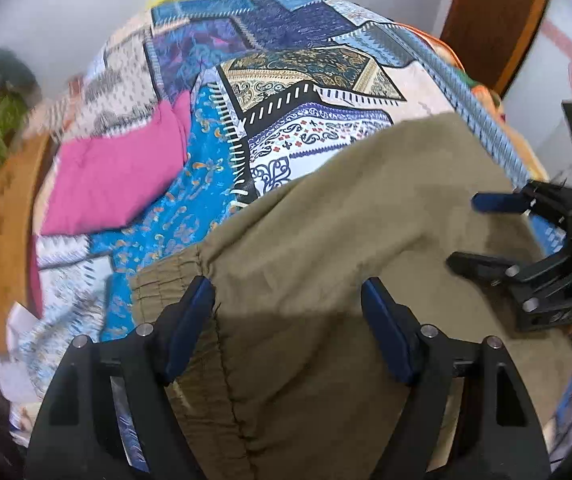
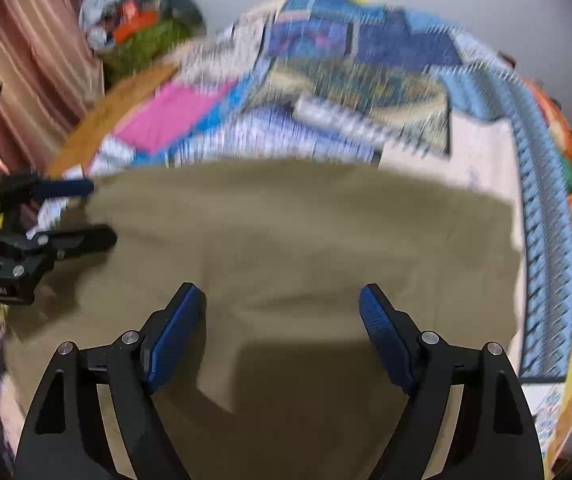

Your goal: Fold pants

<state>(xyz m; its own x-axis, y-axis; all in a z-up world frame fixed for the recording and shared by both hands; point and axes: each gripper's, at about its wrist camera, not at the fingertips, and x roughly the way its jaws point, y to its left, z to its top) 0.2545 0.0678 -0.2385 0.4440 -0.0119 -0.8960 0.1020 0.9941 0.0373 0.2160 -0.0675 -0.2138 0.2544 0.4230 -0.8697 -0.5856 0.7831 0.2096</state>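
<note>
Olive pants (image 1: 326, 240) lie spread on your patchwork bedspread (image 1: 286, 92), beside a pink cloth (image 1: 117, 184). Your left gripper (image 1: 288, 308) and right gripper (image 2: 283, 308) hover above them, fingers apart, gripping nothing.

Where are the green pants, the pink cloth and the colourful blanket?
Pants (image 1: 326, 208): left wrist view, on the flat olive fabric.
Pink cloth (image 1: 117, 176): left wrist view, on its middle.
Blanket (image 1: 310, 72): left wrist view, on a bare patterned patch beyond the pants.
</note>
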